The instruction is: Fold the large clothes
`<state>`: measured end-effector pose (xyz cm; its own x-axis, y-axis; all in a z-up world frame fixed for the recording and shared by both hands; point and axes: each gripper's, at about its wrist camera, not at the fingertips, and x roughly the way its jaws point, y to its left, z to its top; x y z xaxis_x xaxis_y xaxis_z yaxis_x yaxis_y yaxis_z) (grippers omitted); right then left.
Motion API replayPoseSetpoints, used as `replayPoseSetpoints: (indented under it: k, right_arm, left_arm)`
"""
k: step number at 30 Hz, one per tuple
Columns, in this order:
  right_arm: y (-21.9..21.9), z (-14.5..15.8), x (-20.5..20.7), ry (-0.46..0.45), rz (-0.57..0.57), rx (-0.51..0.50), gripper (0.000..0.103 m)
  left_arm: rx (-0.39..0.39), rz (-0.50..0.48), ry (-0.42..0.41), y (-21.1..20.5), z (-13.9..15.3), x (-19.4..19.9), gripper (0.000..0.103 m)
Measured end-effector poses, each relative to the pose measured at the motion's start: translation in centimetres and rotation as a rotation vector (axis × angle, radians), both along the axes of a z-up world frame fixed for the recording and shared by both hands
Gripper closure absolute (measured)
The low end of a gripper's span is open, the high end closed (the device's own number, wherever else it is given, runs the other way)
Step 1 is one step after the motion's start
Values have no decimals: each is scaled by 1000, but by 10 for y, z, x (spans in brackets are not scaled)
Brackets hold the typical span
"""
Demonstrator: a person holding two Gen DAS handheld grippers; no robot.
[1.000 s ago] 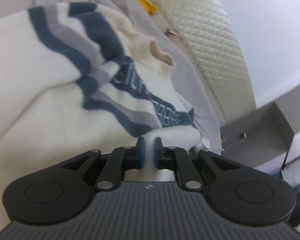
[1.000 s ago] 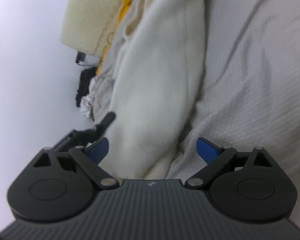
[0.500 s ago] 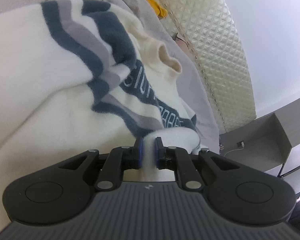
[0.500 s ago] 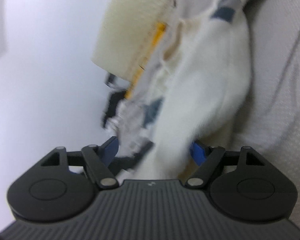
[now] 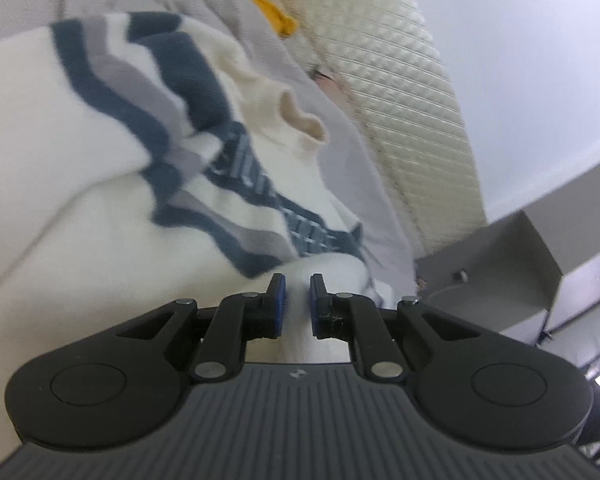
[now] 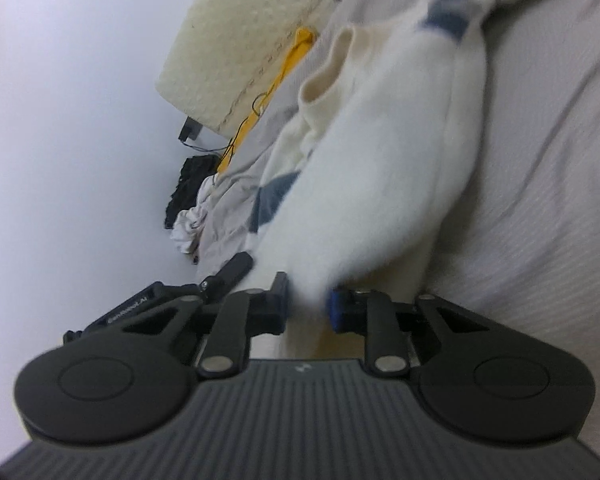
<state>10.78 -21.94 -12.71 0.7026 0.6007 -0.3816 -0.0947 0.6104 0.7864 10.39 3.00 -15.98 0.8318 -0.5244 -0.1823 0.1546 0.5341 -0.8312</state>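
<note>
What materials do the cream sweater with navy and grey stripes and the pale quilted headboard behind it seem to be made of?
The cream sweater with navy and grey stripes looks like a soft, fuzzy knit, perhaps fleece or brushed wool: its surface is matte and fluffy. The pale quilted headboard seems padded, with a slight sheen and a stitched diamond pattern; possibly faux leather, though fabric is possible.

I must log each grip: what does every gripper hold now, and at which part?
Left gripper is shut on a fold of the white sweater at its edge. Right gripper is closing on another white fold of it.
</note>
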Motion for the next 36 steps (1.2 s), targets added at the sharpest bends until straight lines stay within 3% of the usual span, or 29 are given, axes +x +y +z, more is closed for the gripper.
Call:
replayPoseSetpoints:
  k: [6, 13, 19, 23, 26, 30, 32, 34, 36]
  right_arm:
    - [-18, 53, -31, -11, -47, -367, 87]
    - [-62, 77, -67, 100, -85, -540, 90]
    - [-64, 53, -72, 261, -54, -659, 91]
    - [-70, 22, -60, 391, -69, -668, 91]
    - [-61, 17, -53, 394, -53, -737, 90]
    - [-65, 25, -56, 382, -49, -705, 79]
    - [-68, 30, -61, 376, -58, -711, 64]
    - [-69, 37, -66, 347, -63, -705, 37]
    - [-68, 47, -72, 290, -73, -709, 30]
  left_arm:
    - [60, -74, -66, -17, 12, -14, 90]
    - [160, -149, -87, -45, 17, -34, 90]
    - [264, -195, -55, -69, 10, -45, 90]
    - [339, -201, -19, -83, 4, -46, 90]
    - [384, -198, 4, -89, -1, -46, 90]
    - [421, -178, 18, -91, -1, -45, 90]
    - [421, -162, 24, -88, 0, -45, 90]
    - [411, -149, 24, -83, 2, -46, 86]
    - [394, -132, 6, -78, 5, -48, 73]
